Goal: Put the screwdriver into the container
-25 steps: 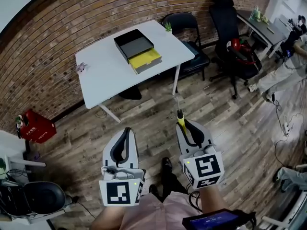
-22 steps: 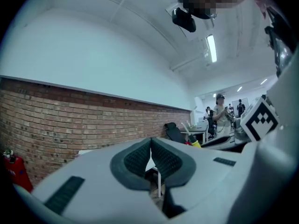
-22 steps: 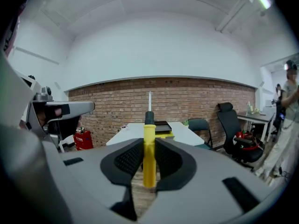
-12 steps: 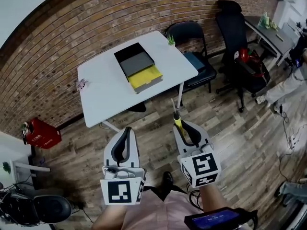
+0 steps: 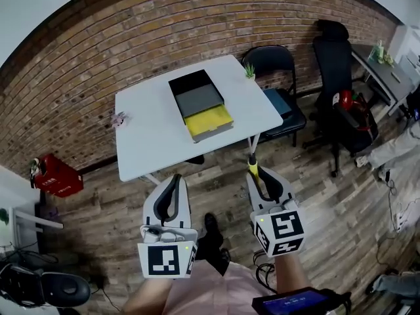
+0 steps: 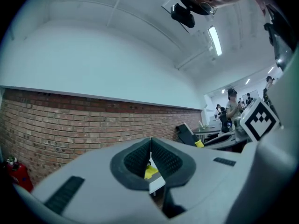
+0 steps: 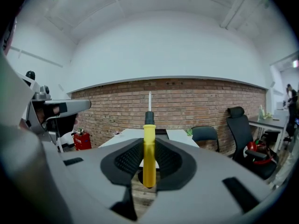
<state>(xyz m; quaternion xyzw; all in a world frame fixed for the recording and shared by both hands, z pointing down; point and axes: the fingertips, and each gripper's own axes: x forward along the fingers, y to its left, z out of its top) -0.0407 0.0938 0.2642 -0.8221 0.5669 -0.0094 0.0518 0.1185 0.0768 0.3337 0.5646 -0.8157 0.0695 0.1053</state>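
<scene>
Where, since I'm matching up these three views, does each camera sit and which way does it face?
Head view: on the person's head, looking steeply down at the white table and container; shows the left gripper, right gripper, forearms.
Left gripper view: on the left gripper, looking level along its shut, empty fingers at the brick wall.
Right gripper view: on the right gripper, looking along fingers clamping the screwdriver towards the table.
Shared: all three show the brick wall and table.

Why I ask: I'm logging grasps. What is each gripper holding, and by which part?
The right gripper grips the screwdriver by its yellow handle, shaft pointing out beyond the jaws. The left gripper holds nothing; its jaws are together.
</scene>
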